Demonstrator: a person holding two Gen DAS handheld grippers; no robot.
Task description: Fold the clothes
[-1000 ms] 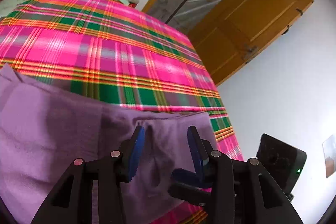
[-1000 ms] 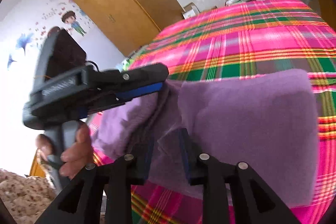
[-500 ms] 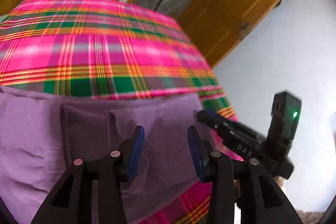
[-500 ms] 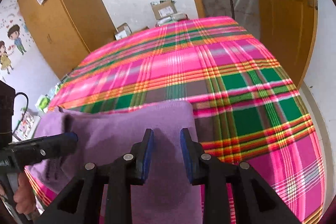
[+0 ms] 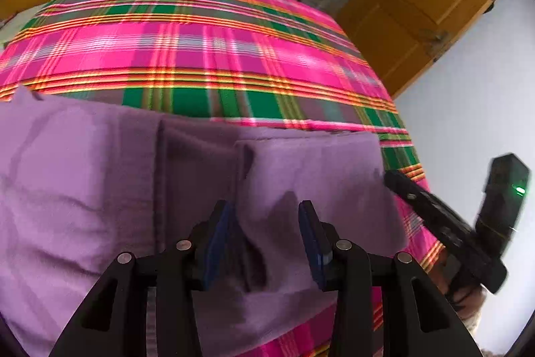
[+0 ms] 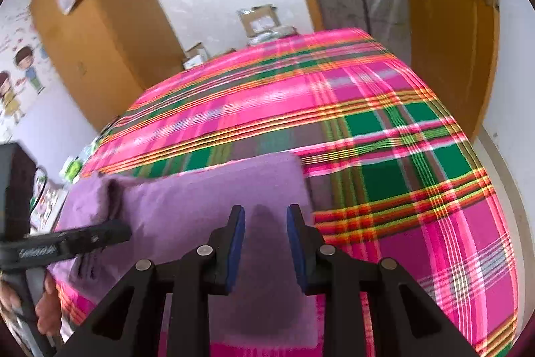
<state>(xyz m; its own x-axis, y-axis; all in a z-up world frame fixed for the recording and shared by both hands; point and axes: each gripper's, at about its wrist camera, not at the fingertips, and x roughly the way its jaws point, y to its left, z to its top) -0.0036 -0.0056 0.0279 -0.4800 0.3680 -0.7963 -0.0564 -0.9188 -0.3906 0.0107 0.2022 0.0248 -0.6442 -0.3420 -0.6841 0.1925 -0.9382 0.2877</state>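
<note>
Two claws hover part-open over the purple garment (image 5: 100, 189) on the plaid bed (image 5: 200, 56); my left claw (image 5: 264, 223) and right claw (image 6: 265, 223) grip nothing, poised above its near folds, I judge, for another fold.

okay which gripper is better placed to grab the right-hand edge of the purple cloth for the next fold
Right, probably. The right gripper hangs with jaws open over the purple garment close to its right-hand edge, where the plaid sheet begins. The left gripper, also open, sits over the middle folds, further from that edge.
</note>
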